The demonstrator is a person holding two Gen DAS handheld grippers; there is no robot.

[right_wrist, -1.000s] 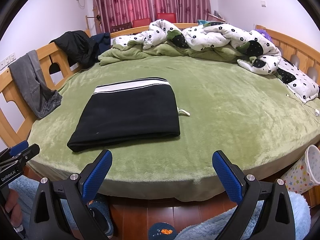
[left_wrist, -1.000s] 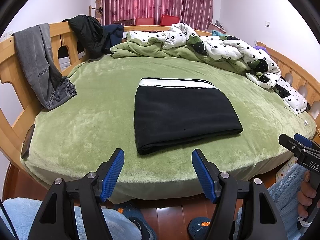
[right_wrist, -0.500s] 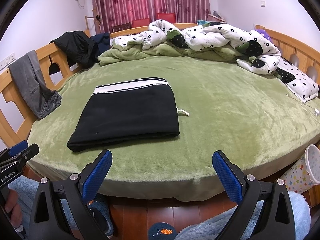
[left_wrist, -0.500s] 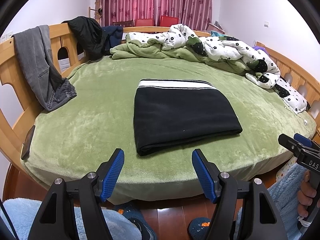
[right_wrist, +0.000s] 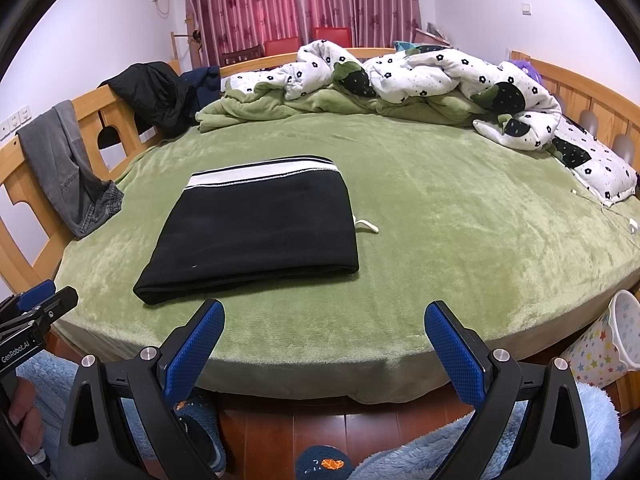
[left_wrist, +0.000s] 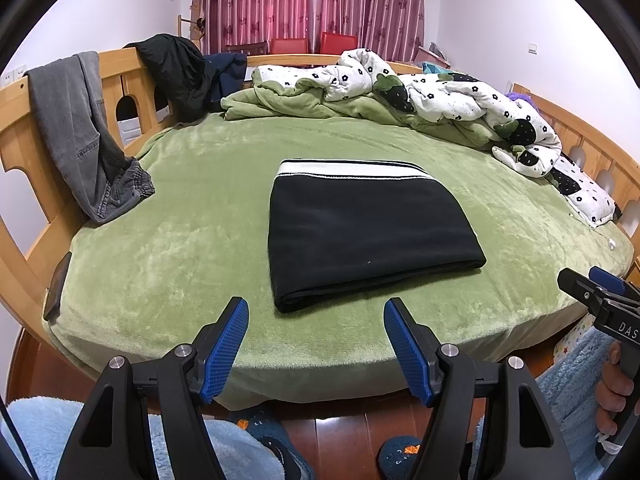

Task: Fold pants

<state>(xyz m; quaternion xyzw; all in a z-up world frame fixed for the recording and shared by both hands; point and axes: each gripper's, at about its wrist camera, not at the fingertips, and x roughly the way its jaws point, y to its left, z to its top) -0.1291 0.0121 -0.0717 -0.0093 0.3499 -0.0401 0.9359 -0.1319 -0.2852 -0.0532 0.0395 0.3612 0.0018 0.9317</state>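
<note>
- Covering the bed, a green plush blanket [left_wrist: 168,248] is seen; wooden rails, red curtains [left_wrist: 304,0] behind.
- Folded black pants [left_wrist: 360,232] are laid mid-bed, white-striped waistband on the far side.
- "GenRobot.AI" is read on the left gripper [left_wrist: 316,344], "DAS" on the right gripper [right_wrist: 324,340].
- Both grippers are held wide apart, gripping nothing, short of the bed edge.

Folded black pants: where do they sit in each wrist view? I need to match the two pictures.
Left wrist view: the folded black pants lie centre frame on the green bed cover, striped waistband away from the camera.
Right wrist view: the pants lie left of centre, a white drawstring end poking out at their right edge.
Shared landmark: the grey jeans draped over the wooden bed rail, left of the pants.
</note>
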